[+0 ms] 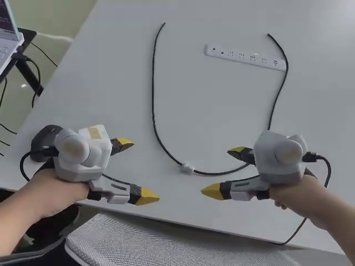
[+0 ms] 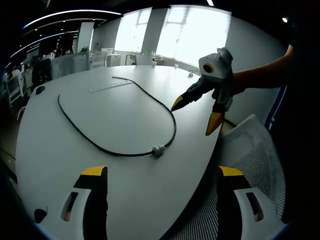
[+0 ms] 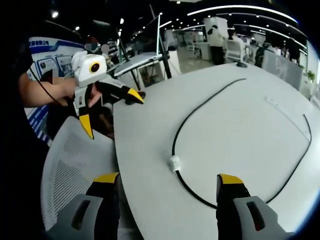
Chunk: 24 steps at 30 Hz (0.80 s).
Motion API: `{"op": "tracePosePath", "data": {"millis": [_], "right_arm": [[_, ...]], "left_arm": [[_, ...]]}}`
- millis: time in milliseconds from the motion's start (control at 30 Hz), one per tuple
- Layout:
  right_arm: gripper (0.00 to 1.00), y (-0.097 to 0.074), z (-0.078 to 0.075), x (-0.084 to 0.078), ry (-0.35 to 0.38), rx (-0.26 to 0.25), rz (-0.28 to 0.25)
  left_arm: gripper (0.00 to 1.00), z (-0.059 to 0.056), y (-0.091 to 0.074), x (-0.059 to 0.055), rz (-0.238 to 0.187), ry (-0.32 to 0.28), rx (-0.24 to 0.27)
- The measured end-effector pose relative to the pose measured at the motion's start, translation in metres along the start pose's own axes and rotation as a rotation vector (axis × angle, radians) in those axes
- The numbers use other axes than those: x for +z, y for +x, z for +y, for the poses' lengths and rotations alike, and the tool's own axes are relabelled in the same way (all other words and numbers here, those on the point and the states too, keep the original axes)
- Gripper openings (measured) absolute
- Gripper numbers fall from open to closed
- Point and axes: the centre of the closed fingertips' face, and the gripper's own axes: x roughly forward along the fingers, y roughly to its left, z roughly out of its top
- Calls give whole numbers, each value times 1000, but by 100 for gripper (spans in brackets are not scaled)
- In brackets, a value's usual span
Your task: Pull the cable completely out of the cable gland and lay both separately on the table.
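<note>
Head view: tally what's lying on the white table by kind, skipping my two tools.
Long black cable: 1
Small white cable gland, on the cable: 1
White power strip: 1
Dark rounded item, kind unclear: 1
Total: 4

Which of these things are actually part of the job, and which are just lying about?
For the job: cable, cable gland, left tool, right tool.
Lying about: power strip, laptop, mesh chair.
</note>
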Motion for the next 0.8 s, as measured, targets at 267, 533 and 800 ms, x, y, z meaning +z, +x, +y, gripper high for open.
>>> {"op": "tracePosePath", "data": {"millis": [267,533,800], "right_arm": [[68,18,-8,1,-14,14,46],[57,35,-10,-3,-29,39,110],[51,54,-13,-4,-50,61,159]], "left_arm": [[89,3,3,1,-3,-19,-4],[87,4,7,2,-14,-50,-19],[88,10,6,1,-13,-47,-7]]}}
